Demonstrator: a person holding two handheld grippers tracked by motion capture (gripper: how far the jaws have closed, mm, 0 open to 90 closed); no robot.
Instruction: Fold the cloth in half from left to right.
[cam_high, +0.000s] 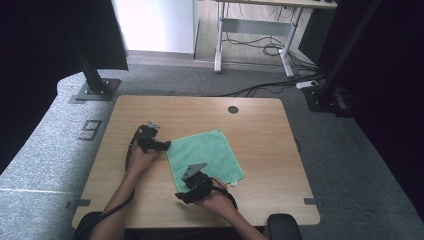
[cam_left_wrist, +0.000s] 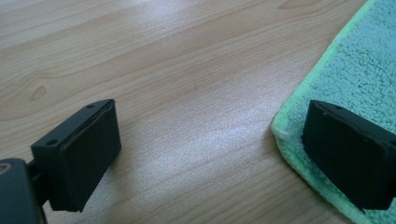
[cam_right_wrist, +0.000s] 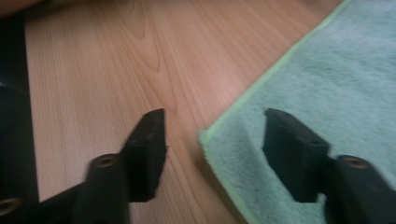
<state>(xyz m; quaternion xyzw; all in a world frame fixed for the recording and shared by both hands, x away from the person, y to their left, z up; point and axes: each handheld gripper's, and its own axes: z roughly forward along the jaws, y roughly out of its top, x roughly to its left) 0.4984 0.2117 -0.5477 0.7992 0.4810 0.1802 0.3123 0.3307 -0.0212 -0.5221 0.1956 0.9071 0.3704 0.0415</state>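
My left gripper (cam_left_wrist: 205, 154) stood wide open and my right gripper (cam_right_wrist: 212, 154) half open, each straddling a near corner of the green cloth (cam_high: 205, 155) lying flat on the desk (cam_high: 260, 125), gripping nothing. I judged the pads might close on bare wood and miss the thin hem, or drag the cloth askew.

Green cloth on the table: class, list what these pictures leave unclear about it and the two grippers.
- High view: whether the fingers of the right gripper touch the green cloth; too small.
- Right gripper view: the cloth's pile, blurred; its far side cut off by the edge.
- Left gripper view: whether the right-hand finger presses on the cloth or hovers over it.
- High view: the tag at the cloth's near corner, too small to read.
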